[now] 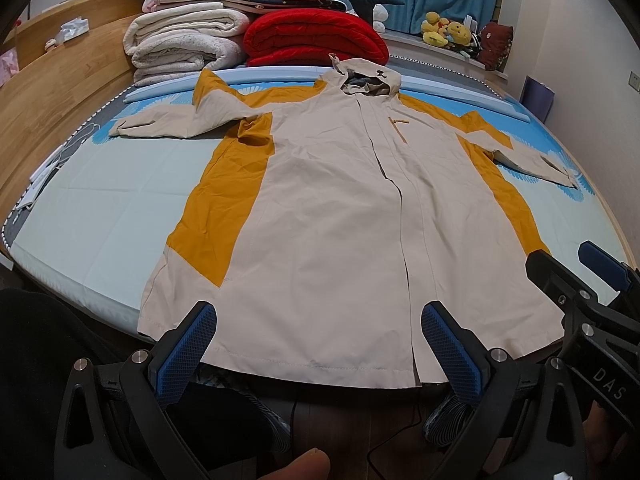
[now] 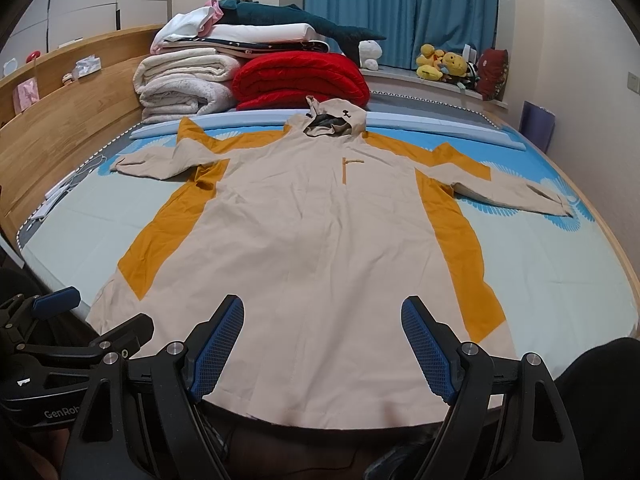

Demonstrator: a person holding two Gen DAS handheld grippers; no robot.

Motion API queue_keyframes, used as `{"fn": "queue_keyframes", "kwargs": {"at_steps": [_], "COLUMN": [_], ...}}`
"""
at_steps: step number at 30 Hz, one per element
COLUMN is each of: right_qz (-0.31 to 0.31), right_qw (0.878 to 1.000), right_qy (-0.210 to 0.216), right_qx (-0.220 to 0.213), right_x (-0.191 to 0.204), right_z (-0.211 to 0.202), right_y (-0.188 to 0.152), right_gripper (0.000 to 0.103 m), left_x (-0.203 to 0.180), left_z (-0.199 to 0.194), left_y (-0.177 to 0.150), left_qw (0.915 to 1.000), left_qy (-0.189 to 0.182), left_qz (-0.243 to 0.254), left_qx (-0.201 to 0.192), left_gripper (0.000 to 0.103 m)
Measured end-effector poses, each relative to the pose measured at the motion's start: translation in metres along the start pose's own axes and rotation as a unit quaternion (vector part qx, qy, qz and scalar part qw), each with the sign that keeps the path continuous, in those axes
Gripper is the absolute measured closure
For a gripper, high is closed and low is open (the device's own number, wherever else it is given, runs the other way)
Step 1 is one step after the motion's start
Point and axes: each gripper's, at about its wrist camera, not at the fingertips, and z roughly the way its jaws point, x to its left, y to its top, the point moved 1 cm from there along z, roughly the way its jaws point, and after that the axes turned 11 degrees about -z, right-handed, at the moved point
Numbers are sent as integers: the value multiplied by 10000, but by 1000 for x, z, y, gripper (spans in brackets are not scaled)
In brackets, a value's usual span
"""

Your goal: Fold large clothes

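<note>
A large beige and mustard hooded jacket point(image 1: 332, 208) lies flat, front up, on the bed, sleeves spread to both sides and hood at the far end; it also shows in the right wrist view point(image 2: 320, 240). My left gripper point(image 1: 318, 316) is open and empty, its blue fingers point(image 1: 188, 352) just over the jacket's near hem. My right gripper point(image 2: 322, 312) is open and empty over the same hem, a little to the right; it shows in the left wrist view point(image 1: 572, 276) at the right edge.
The bed point(image 1: 100, 200) has a pale blue sheet and a wooden frame point(image 1: 60, 92) along the left. Folded white blankets point(image 1: 184, 44) and a red quilt point(image 1: 316, 40) are stacked behind the hood. Plush toys point(image 1: 448, 32) sit on the far sill.
</note>
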Motion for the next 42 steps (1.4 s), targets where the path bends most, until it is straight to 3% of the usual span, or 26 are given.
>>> {"fn": "queue_keyframes", "kwargs": {"at_steps": [19, 24, 26, 33, 36, 38, 42], "right_qz": [38, 92, 90, 49, 124, 156, 266], "right_qw": [10000, 9999, 9993, 9996, 9973, 9953, 9926], "right_qy": [-14, -9, -41, -215, -427, -527, -473], "right_qx": [33, -107, -353, -199, -579, -799, -1083], "right_x": [1, 0, 0, -1, -10, -17, -33], "right_z": [0, -8, -8, -4, -14, -23, -33], "right_y": [7, 17, 17, 16, 20, 25, 33], "right_gripper": [23, 23, 23, 27, 29, 29, 37], "left_x": [0, 5, 5, -2, 1, 4, 16], "left_z": [0, 1, 0, -16, -27, -33, -29], "left_y": [0, -3, -3, 17, 43, 65, 120], "left_qw": [10000, 10000, 10000, 10000, 9997, 9995, 9980], "left_qy": [11, 4, -7, 37, 181, 171, -177], "left_qz": [5, 33, 18, -43, -155, -275, -578], "left_qx": [21, 3, -56, -63, 72, 17, -168], "left_gripper": [1, 1, 1, 4, 15, 38, 63]}}
